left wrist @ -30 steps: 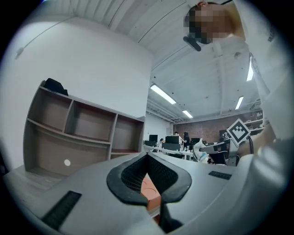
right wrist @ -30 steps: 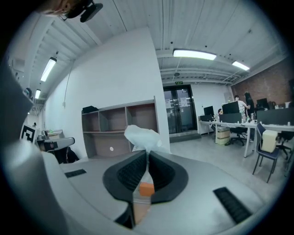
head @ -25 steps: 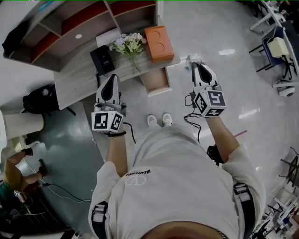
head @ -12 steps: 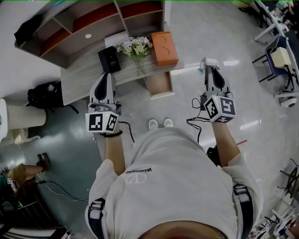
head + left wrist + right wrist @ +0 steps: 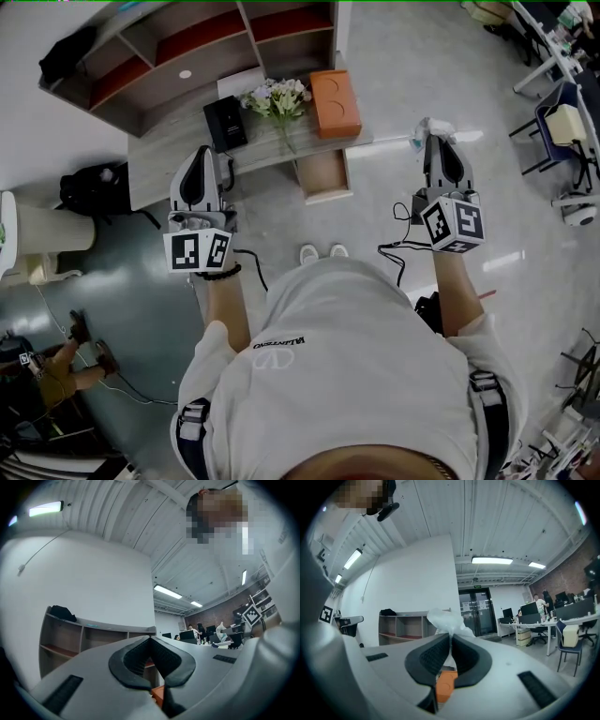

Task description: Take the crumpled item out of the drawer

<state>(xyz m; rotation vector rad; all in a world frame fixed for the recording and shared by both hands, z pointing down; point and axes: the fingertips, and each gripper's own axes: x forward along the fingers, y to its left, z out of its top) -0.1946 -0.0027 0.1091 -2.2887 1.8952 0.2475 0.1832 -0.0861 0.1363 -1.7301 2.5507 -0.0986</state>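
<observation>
My right gripper (image 5: 435,142) is shut on the crumpled white item (image 5: 423,129), which sticks out beyond its tips; in the right gripper view the crumpled white item (image 5: 446,621) bulges above the closed jaws of the right gripper (image 5: 451,638). It hangs well to the right of the open drawer (image 5: 322,174) of the wooden desk (image 5: 169,155). My left gripper (image 5: 197,171) is held over the desk's front edge, shut with nothing in it; in the left gripper view the left gripper (image 5: 150,640) shows its pads meeting.
An orange box (image 5: 336,103), a bunch of flowers (image 5: 278,97) and a black device (image 5: 225,123) stand on the desk. A shelf unit (image 5: 178,52) rises behind it. A black bag (image 5: 89,187) lies at left. Chairs (image 5: 559,112) stand at right.
Both grippers have drifted outward and slightly up in the head view, the right one still holding the crumpled item. The head view has shifted, so the desk sits a little more to the right.
</observation>
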